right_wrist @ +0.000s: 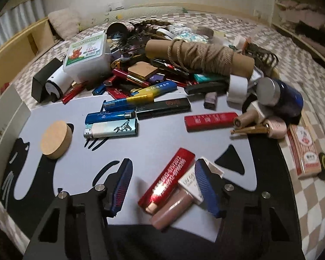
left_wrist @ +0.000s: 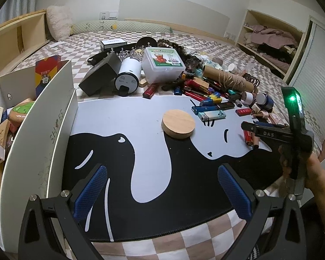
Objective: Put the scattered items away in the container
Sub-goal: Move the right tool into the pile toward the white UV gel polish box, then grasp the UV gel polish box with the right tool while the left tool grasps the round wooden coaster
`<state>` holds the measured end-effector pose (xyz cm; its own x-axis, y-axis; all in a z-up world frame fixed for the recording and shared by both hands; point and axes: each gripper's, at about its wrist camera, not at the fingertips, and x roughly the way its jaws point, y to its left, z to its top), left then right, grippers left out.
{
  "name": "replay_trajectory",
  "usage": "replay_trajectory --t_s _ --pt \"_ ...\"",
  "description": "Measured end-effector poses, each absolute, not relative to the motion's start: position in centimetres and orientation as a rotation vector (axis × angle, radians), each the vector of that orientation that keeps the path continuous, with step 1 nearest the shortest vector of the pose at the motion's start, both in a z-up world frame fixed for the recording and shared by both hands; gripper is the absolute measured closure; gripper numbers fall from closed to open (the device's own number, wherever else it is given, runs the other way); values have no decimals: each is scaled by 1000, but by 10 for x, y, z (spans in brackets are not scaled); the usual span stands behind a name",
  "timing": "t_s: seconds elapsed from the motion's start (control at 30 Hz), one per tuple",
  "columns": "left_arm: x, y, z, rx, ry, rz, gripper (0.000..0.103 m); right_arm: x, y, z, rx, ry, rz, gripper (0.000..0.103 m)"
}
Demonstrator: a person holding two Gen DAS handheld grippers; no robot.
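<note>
My left gripper [left_wrist: 162,186] is open and holds nothing, low over a black-and-white mat [left_wrist: 140,151]. To its left stands the white container [left_wrist: 54,117], which holds several small boxes. A round wooden disc [left_wrist: 178,124] lies on the mat ahead. My right gripper [right_wrist: 163,169] is open just above the mat. A red lighter [right_wrist: 169,179] and a pink tube with a white cap [right_wrist: 175,205] lie between its fingers. The right finger [right_wrist: 205,186] overlaps the tube's cap. From the left wrist view, the right gripper [left_wrist: 249,129] is at the far right, in a hand.
A heap of lighters [right_wrist: 123,117], a twine-wrapped cardboard tube [right_wrist: 201,58], a plastic box [right_wrist: 86,54], a blue jar [right_wrist: 286,97] and small bottles crowds the mat's far edge. A white cylinder [left_wrist: 127,73] and a black box [left_wrist: 99,75] lie behind. A card pack [right_wrist: 305,151] lies at the right.
</note>
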<state>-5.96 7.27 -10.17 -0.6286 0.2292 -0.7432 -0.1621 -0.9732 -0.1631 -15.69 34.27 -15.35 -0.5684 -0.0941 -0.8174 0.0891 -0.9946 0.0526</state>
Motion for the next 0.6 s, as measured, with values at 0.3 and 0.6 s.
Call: replay_trajectory --t_s 0.3,0.6 --pt "-61 72 -104 -1236 -121 2651 0 -158 381 -161 1501 -204 -2734 47" --pt "-60 75 -103 -1233 -111 2647 0 -162 391 -166 1500 -332 -2712 61"
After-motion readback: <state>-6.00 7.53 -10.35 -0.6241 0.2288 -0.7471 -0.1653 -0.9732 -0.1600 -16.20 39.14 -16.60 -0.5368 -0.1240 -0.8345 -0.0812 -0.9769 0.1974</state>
